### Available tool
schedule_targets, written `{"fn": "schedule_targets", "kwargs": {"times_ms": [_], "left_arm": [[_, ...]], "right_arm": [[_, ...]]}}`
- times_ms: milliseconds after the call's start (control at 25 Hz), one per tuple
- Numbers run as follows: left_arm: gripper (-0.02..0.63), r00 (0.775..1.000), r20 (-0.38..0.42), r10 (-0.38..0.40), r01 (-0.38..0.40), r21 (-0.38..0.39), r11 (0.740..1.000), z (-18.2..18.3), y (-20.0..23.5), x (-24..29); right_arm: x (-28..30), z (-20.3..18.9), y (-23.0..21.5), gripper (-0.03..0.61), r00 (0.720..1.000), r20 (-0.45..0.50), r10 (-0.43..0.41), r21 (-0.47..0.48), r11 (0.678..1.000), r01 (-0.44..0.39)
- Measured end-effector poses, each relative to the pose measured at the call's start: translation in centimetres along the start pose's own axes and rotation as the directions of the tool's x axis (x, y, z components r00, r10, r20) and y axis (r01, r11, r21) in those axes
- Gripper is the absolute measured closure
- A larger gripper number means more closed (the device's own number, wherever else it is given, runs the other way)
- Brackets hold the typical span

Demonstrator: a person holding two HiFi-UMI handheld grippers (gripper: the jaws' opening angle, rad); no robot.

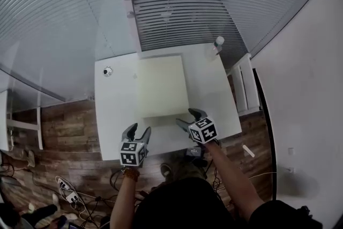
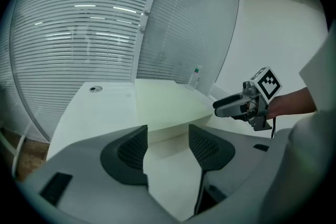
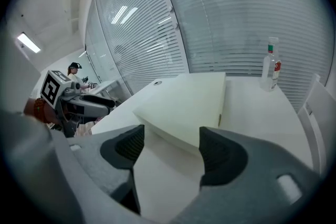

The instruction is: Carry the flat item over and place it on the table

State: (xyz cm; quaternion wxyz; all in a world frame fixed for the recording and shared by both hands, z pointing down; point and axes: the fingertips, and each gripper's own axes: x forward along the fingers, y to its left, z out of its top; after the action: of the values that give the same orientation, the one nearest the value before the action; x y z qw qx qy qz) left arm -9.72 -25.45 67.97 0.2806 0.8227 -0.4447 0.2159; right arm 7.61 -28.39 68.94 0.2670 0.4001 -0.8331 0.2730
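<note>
Pale flat board (image 1: 162,86) on white table (image 1: 115,107); red-labelled bottle (image 3: 270,66) beyond, print illegible.

Left hand-held gripper (image 1: 140,128), right hand-held gripper (image 1: 186,117): grey bodies, black ribbed pads (image 2: 131,149), black-white marker cubes (image 1: 133,153); dark top (image 1: 182,201)

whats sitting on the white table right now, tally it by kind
flat cream panel: 1
clear bottle: 1
small round fitting in the tabletop: 1
total: 3
</note>
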Motion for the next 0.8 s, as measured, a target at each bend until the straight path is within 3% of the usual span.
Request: {"fn": "schedule_targets", "kwargs": {"times_ms": [400,800], "left_arm": [[0.373,0.999,0.026,0.019,-0.020,0.023,1.000,-2.0,-2.0,-3.3],[0.383,0.998,0.063,0.026,-0.028,0.038,0.999,-4.1,-3.8,-6.0]], "right_arm": [[-2.3,-2.0,5.2,0.255,1.000,0.022,-0.001,-0.100,0.995,0.004],[-4.9,-1.2,10.6,0.302,0.985,0.165,0.057,-0.211,0.977,-0.021]]}}
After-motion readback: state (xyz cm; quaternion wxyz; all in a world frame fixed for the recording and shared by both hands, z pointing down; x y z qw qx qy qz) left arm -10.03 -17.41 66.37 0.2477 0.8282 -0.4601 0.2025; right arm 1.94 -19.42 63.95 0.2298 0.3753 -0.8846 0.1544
